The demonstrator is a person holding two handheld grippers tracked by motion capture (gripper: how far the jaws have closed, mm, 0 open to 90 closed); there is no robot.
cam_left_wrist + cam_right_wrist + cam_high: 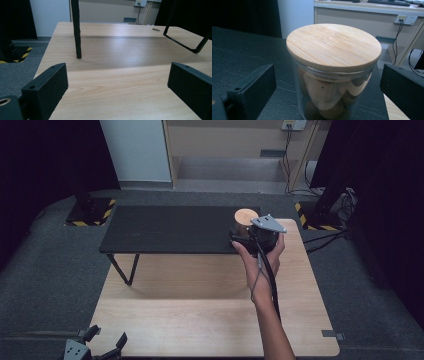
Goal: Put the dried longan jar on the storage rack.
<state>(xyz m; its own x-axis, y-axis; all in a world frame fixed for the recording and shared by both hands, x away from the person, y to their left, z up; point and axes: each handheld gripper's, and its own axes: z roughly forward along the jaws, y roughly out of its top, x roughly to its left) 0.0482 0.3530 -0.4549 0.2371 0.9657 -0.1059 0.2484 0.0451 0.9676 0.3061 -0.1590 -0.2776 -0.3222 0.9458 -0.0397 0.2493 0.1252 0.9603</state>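
A glass jar [245, 218] with a round bamboo lid [333, 45] stands on the right end of a black raised shelf [170, 229]. Through the glass I see pale and brown rounded pieces. A hand holds my right gripper [245, 234] just behind the jar. In the right gripper view this gripper [328, 82] is open, one jaw on each side of the jar, with a gap to the glass on both sides. My left gripper [107, 338] rests open at the table's near left corner, and in its own view [117, 75] it holds nothing.
The shelf stands on thin black legs [76, 30] over a light wooden table [200, 310]. A black loop-shaped leg frame [190, 45] rises at the right of the left gripper view. Grey carpet surrounds the table, with black stands and cables [330, 215] behind.
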